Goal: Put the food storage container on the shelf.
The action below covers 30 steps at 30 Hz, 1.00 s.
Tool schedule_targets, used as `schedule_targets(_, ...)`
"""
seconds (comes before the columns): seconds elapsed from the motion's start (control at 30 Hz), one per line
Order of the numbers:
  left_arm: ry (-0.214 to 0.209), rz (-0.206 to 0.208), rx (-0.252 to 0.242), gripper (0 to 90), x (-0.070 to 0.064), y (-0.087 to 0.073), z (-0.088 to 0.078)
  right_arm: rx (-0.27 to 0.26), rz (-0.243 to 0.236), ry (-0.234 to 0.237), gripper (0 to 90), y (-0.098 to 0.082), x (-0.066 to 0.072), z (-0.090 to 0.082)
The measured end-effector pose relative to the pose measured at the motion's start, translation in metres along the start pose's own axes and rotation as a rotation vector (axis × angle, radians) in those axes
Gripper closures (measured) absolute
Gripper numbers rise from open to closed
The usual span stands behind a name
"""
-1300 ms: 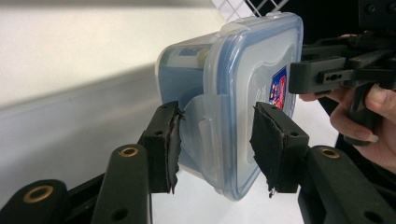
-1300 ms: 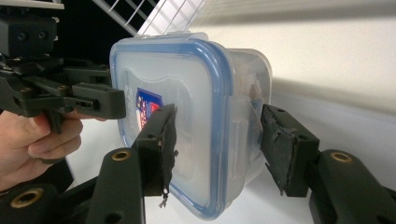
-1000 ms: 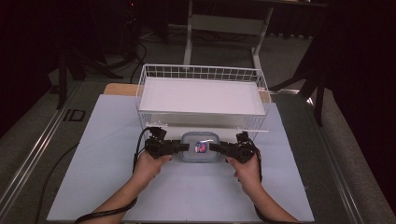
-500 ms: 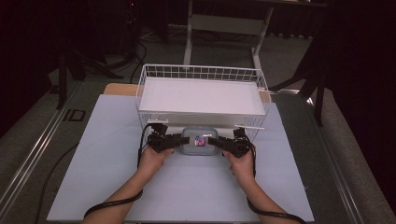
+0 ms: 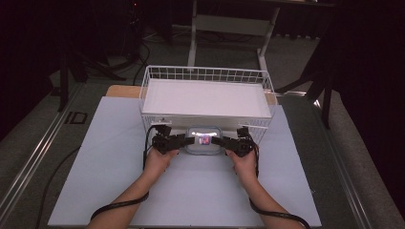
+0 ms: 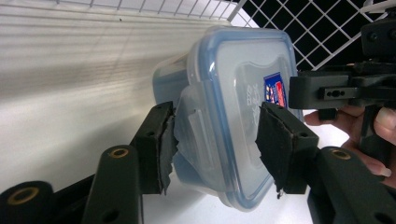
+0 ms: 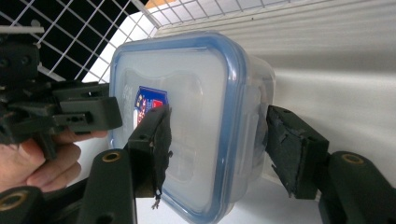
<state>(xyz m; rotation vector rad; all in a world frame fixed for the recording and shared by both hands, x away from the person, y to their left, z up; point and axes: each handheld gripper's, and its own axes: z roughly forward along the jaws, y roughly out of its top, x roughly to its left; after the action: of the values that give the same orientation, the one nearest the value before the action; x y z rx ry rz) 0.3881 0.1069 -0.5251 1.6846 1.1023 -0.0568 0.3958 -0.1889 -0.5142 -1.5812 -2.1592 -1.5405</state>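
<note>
A clear plastic container (image 5: 204,140) with a blue-rimmed lid and a small red and blue label hangs between my two grippers, just in front of the white wire basket (image 5: 205,74). My left gripper (image 5: 187,140) is shut on its left end. In the left gripper view the pads (image 6: 166,140) pinch the lid edge and side flap of the container (image 6: 233,79). My right gripper (image 5: 216,140) is shut on the opposite end. In the right gripper view the container (image 7: 187,84) sits tilted between that gripper's jaws (image 7: 217,135), with the left gripper (image 7: 79,112) beyond it.
The basket has a flat white floor (image 5: 205,98) and wire walls, and stands at the far side of a pale mat (image 5: 110,157). A metal stand (image 5: 229,24) rises behind the table. Dark floor and cables lie to the left.
Both grippers have carried the container away from the person, from the mat up to the basket's front wall.
</note>
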Motion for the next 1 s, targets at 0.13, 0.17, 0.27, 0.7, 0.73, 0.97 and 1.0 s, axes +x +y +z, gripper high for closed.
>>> schedule_targets(0.13, 0.032, 0.015, -0.031, 45.4, 0.000, 0.000, 0.002, 0.000, -0.008, -0.004, 39.3, 0.002, -0.001, 0.003)
schedule_targets(0.17, 0.034, 0.004, -0.033, 45.3, 0.001, 0.001, 0.002, -0.001, -0.005, -0.001, 39.1, 0.002, -0.002, 0.003)
schedule_targets(0.27, 0.042, 0.005, -0.040, 44.8, 0.003, 0.002, 0.003, -0.008, 0.014, 0.004, 38.2, 0.003, -0.004, 0.006)
schedule_targets(0.7, 0.062, 0.029, -0.060, 41.7, 0.006, 0.005, 0.008, -0.033, 0.002, -0.031, 40.8, 0.008, -0.006, 0.007)
schedule_targets(0.73, 0.059, 0.031, -0.055, 40.8, 0.006, 0.004, 0.007, -0.016, 0.012, -0.032, 40.6, 0.007, -0.003, 0.006)
schedule_targets(0.97, 0.032, 0.029, -0.083, 28.3, 0.002, -0.004, -0.008, -0.062, -0.082, -0.059, 39.1, 0.002, 0.004, -0.006)
schedule_targets(1.0, 0.017, 0.058, -0.080, 28.2, 0.001, -0.006, -0.011, -0.069, -0.094, -0.062, 39.1, 0.000, 0.006, -0.009)
